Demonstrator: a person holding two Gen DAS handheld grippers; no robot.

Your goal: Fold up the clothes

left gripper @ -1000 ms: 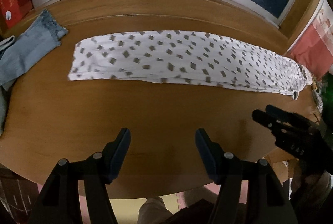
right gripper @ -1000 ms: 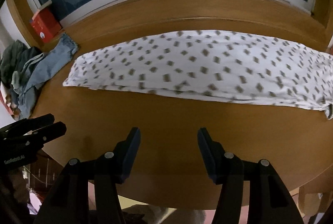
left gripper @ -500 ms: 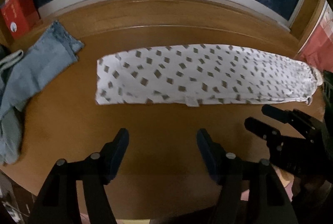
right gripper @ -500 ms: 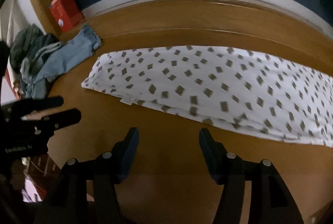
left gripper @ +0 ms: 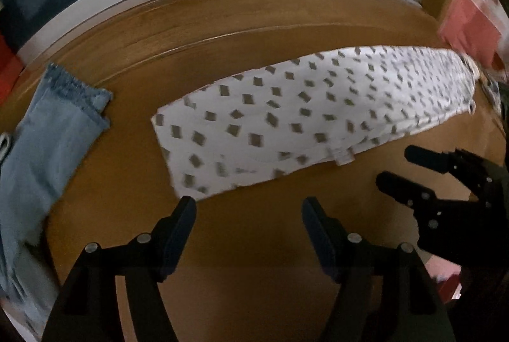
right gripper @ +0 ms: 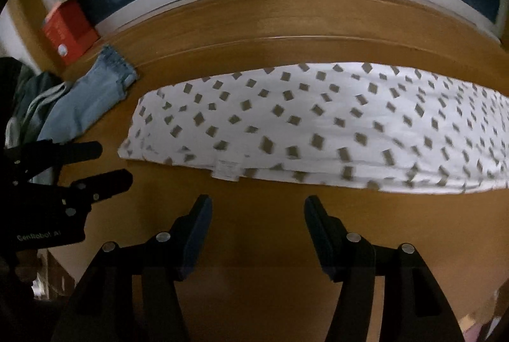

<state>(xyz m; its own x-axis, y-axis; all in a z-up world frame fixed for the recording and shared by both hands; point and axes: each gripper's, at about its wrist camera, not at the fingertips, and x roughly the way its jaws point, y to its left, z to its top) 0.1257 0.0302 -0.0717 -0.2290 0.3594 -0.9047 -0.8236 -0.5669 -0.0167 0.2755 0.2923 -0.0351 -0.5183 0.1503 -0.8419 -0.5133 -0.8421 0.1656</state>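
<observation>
A white garment with grey diamond spots [left gripper: 311, 116] lies folded into a long strip across the wooden table [left gripper: 254, 246]; it also shows in the right wrist view [right gripper: 318, 126]. A small white label [right gripper: 226, 168] sticks out of its near edge. My left gripper [left gripper: 248, 215] is open and empty, just short of the strip's near left corner. My right gripper [right gripper: 257, 215] is open and empty, just short of the near edge by the label. Each gripper also shows in the other's view, the right one [left gripper: 410, 170] and the left one [right gripper: 105, 164].
Light blue jeans [left gripper: 47, 151] lie at the table's left end, with grey clothes [right gripper: 28, 100] beside them. A red box [right gripper: 70, 30] stands at the back left by the window sill. A red-pink item [left gripper: 470, 30] is at the far right.
Both grippers have moved left along the strip and closer to its near edge. The garment looks larger and its left end is now in front of the left gripper.
</observation>
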